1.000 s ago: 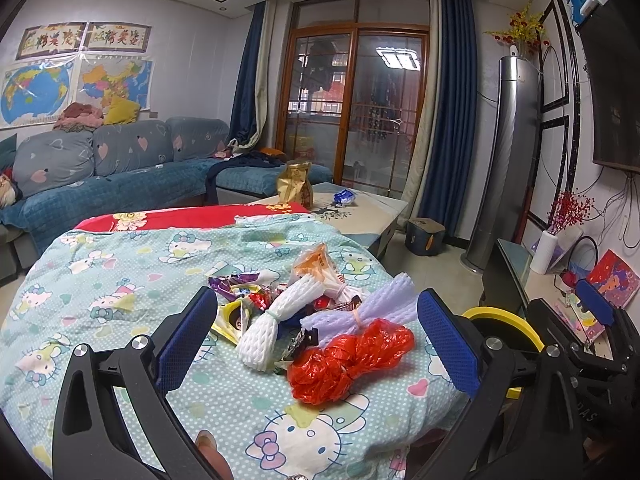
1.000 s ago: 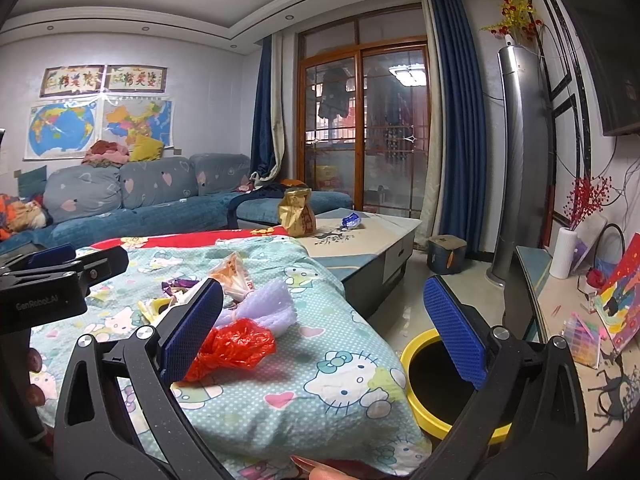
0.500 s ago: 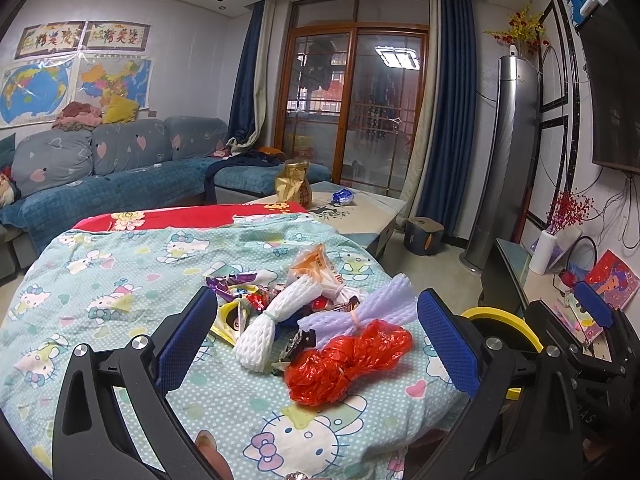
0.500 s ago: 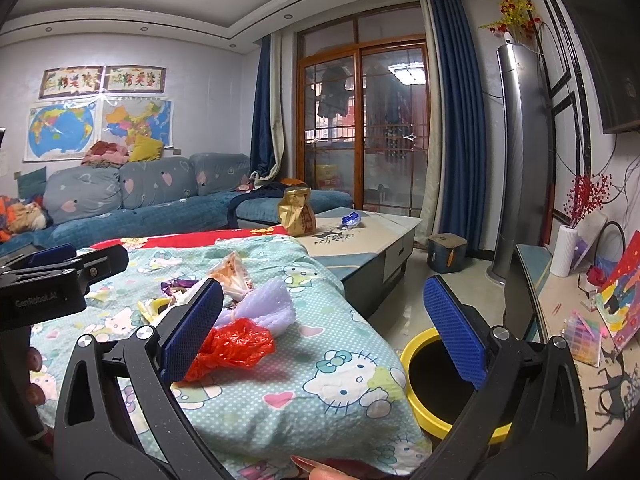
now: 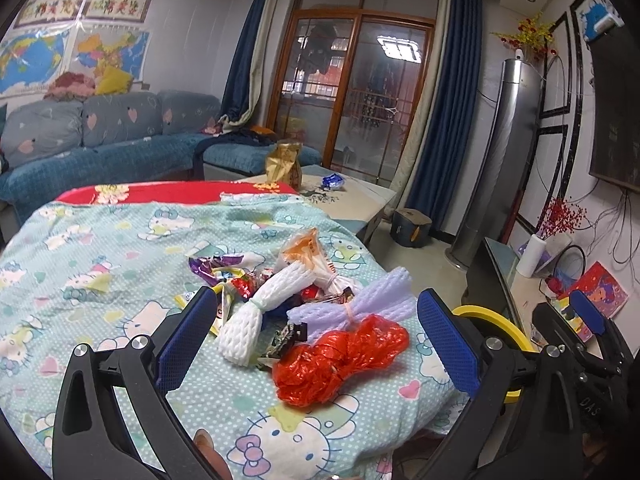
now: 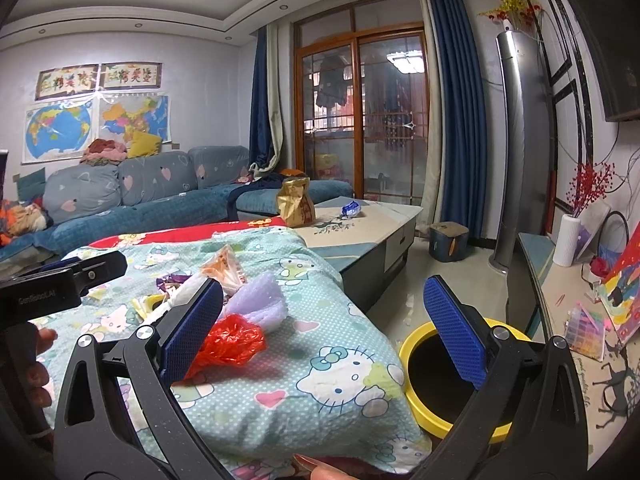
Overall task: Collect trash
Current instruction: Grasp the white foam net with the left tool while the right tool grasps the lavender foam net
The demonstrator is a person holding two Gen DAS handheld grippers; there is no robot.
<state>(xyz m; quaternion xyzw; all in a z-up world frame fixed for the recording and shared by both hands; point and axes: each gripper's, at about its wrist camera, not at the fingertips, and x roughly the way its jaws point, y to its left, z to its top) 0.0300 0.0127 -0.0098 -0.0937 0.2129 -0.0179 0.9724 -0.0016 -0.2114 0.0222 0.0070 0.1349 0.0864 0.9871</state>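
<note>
A pile of trash lies on the Hello Kitty cloth point(image 5: 100, 264): a crumpled red plastic bag point(image 5: 340, 360), a white foam net point(image 5: 256, 312), a lilac foam net point(image 5: 360, 304), an orange-and-clear wrapper point(image 5: 308, 248) and several small wrappers. My left gripper point(image 5: 316, 344) is open and empty, hovering just short of the red bag. My right gripper point(image 6: 320, 328) is open and empty, right of the pile, with the red bag point(image 6: 236, 340) by its left finger. A yellow-rimmed black bin point(image 6: 444, 376) stands on the floor beside the table; its rim shows in the left wrist view point(image 5: 496, 324).
A coffee table point(image 6: 368, 220) behind carries a gold bag point(image 6: 296, 204) and a blue wrapper point(image 6: 351, 209). A blue sofa point(image 6: 140, 204) runs along the left. A TV stand point(image 6: 560, 280) with a white vase and clutter is on the right. A tower air conditioner point(image 6: 514, 152) stands behind it.
</note>
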